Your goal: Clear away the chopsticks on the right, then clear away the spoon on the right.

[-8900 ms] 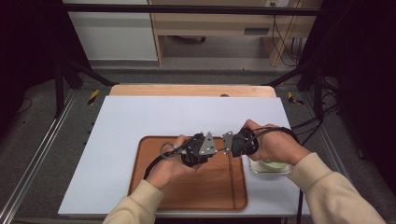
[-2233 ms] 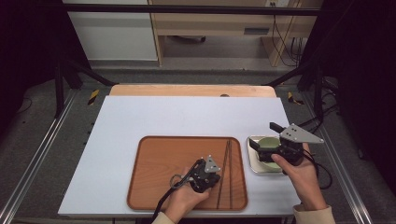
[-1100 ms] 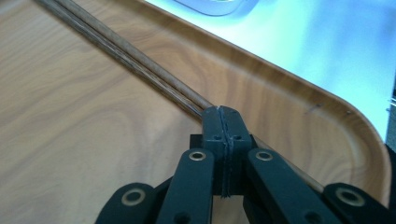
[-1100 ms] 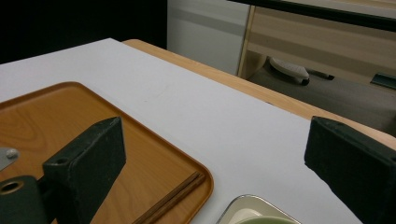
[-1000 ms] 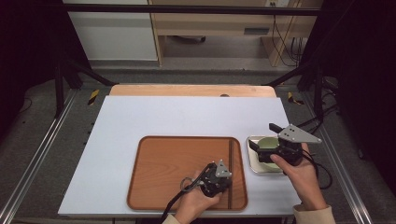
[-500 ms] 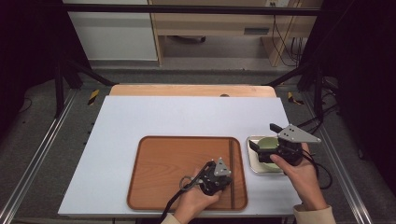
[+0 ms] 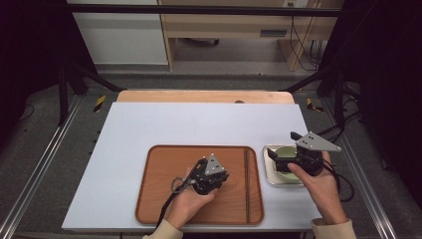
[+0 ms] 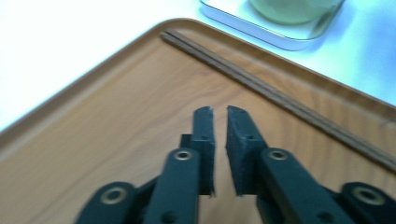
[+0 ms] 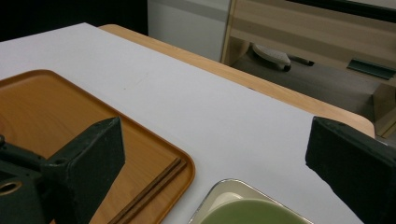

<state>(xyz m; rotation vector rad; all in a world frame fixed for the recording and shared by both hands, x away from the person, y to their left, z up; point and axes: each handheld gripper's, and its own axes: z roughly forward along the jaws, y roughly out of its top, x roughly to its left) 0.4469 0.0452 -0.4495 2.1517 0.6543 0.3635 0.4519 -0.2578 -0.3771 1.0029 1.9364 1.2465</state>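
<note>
A pair of dark brown chopsticks (image 7: 246, 184) lies straight along the right edge of the wooden tray (image 7: 164, 194). My left gripper (image 7: 221, 178) hovers over the tray just left of them, pointing toward them. In the left gripper view its jaws (image 8: 219, 109) have just been opening and stand a narrow gap apart with nothing between them; the chopsticks (image 8: 280, 98) lie ahead. My right gripper (image 7: 282, 145) stands wide open above a green bowl (image 7: 284, 151) in a small metal dish (image 7: 268, 172). The right gripper view shows the gripper (image 9: 215, 128) over the bowl (image 9: 247, 212).
A white mat (image 7: 149, 129) covers the table, with a bare wooden strip (image 7: 199, 96) at the far edge. Beyond it are a floor, furniture legs and cables. The left half of the wooden tray (image 8: 93, 140) is bare.
My left gripper has drawn back leftward from the chopsticks, which now lie free along the tray's right edge. The right gripper has stayed over the bowl.
</note>
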